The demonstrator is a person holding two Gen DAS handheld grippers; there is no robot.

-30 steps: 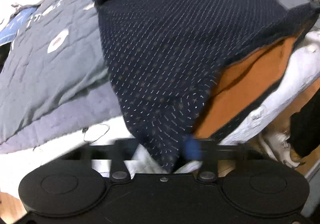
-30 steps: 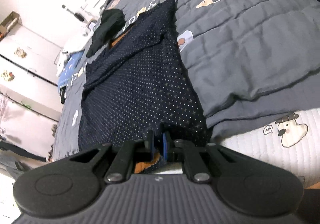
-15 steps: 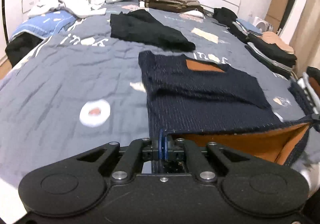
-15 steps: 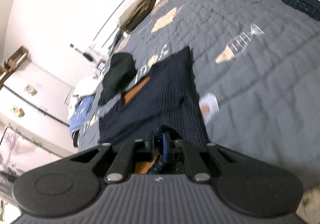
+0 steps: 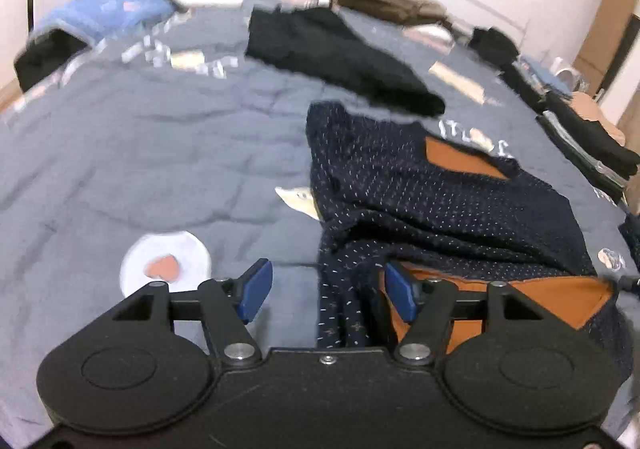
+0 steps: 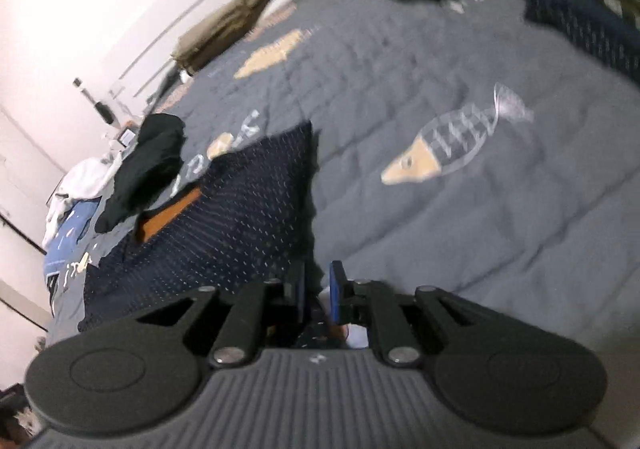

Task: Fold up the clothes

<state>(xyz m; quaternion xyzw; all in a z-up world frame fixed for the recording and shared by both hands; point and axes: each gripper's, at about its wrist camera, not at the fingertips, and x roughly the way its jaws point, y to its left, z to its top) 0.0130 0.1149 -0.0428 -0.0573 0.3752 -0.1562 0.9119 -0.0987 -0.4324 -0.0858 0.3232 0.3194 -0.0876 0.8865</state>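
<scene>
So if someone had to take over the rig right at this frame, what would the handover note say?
Left gripper: jaws have just been opening, pads clear of the cloth; the hem lies between them.
Right gripper: jaws narrow, navy cloth between them; looks still pinched.
Navy dotted sweater: on the grey quilt, bottom hem brought up over the body, orange lining showing.
Done: first fold up.
Left: release the right side, flatten, finish folding. Black garment waits beyond.

Two low wrist views, shared bed (image 5: 160, 153)

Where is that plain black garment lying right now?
In the left wrist view, the black garment lies on the grey quilt, just beyond the dotted navy sweater, toward the headboard.
</scene>
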